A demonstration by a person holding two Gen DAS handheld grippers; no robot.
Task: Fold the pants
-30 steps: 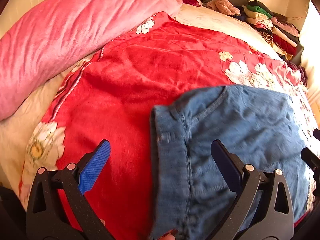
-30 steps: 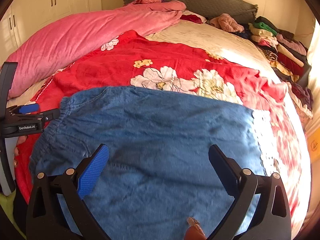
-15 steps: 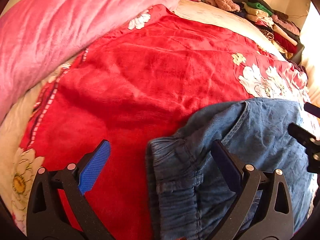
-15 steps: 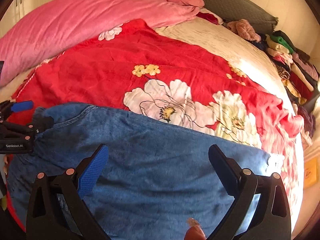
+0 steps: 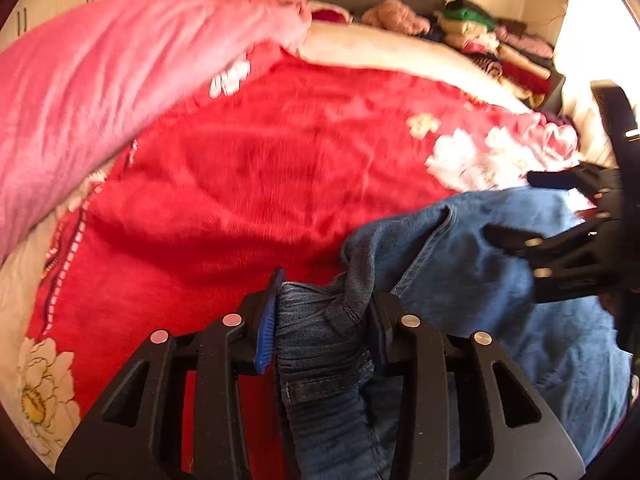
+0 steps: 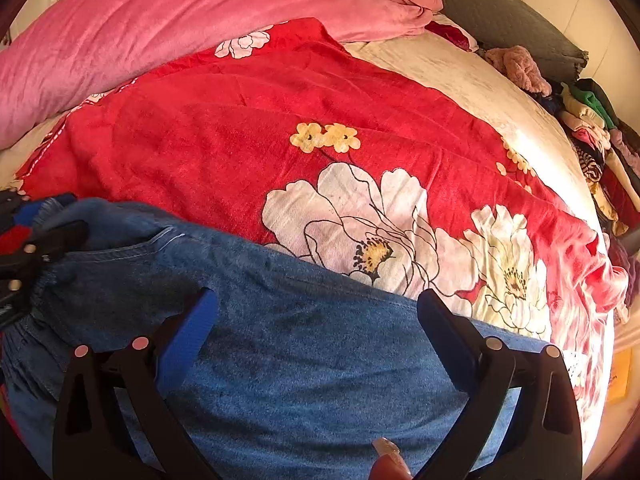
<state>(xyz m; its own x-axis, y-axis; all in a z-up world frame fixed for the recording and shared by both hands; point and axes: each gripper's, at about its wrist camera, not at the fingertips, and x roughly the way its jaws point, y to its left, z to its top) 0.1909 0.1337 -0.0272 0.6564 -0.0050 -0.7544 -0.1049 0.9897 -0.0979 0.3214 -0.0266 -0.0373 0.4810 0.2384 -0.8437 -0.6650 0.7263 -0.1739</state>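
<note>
While my left tongs (image 5: 324, 320) pinch a bunched fold of the pants (image 5: 460, 280) at the gathered waistband, the denim is squeezed tight between the blue pad and the black one, with the fabric rucked up just ahead of them. My right tongs (image 6: 316, 328) hang spread wide over the flat blue denim (image 6: 300, 352), which runs under and between both pads; I cannot tell whether the tips touch the cloth. To the left of the right tongs, the left tongs show at the frame edge, on the waistband end of the pants. Beyond the pants lies the red floral blanket (image 6: 248, 148) covering the bed, its big white flowers just past the denim's far edge. Farther off to the left sits a pink quilt (image 6: 160, 32), and to the far right a pile of folded clothes (image 6: 592, 120) lines the bed's side.
</note>
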